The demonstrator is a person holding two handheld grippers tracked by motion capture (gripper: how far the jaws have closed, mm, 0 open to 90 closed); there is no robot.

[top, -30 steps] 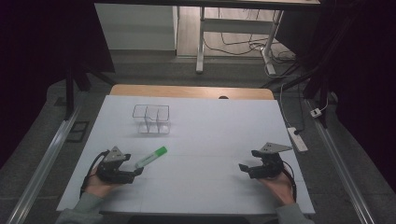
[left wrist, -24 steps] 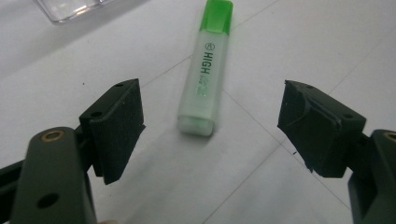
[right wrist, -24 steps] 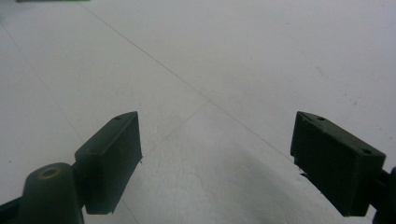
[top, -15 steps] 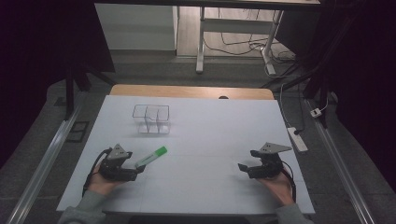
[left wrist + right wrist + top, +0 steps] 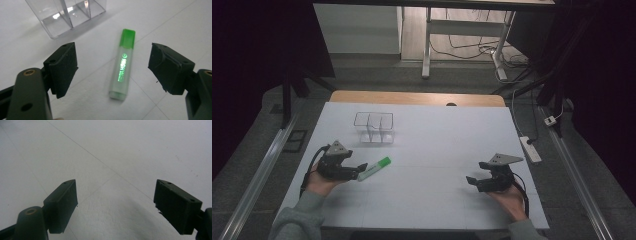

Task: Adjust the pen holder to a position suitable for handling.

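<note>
A green highlighter [image 5: 374, 168] [image 5: 123, 65] lies flat on the white table [image 5: 437, 150], its green cap pointing away toward a clear plastic divided box [image 5: 373, 128] [image 5: 66, 15]. My left gripper [image 5: 358, 171] [image 5: 112, 68] is open, its two jaws standing on either side of the highlighter's pale body without touching it. At the table's right front, my right gripper [image 5: 471, 180] [image 5: 115, 202] is open over bare table with nothing between its jaws.
The clear box stands a short way beyond the highlighter, left of centre. A strip of wooden tabletop [image 5: 417, 97] runs along the far edge. Off the table's right side a power strip [image 5: 529, 148] lies on the floor.
My left gripper has edged slightly forward around the highlighter's rear end. The right gripper has barely moved.
</note>
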